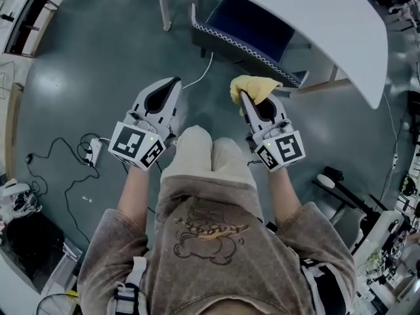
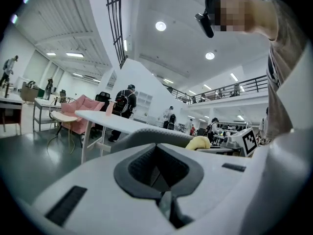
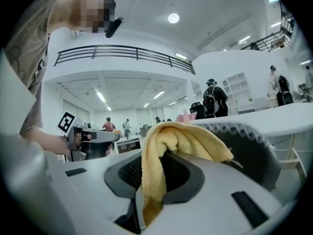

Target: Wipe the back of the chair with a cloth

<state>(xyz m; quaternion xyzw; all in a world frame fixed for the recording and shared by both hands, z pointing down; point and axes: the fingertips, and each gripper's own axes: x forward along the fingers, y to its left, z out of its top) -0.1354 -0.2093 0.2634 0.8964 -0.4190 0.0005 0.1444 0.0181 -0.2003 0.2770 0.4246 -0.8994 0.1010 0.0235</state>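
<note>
A grey-green polished floor [image 1: 85, 71] fills the head view. At far right stands a white curved table [image 1: 315, 18], and tucked under it is a chair with a dark blue seat and a grey mesh back [image 1: 244, 46]. The left gripper [image 2: 157, 171] is held to the left, well short of the chair, its jaws drawn together with nothing between them. The right gripper [image 3: 154, 172] is clamped on a folded yellow terry cloth [image 3: 182, 136]. The cloth sits just beside the near edge of the chair back; contact cannot be told. Black cables [image 1: 65, 176] trail over the floor at left.
</note>
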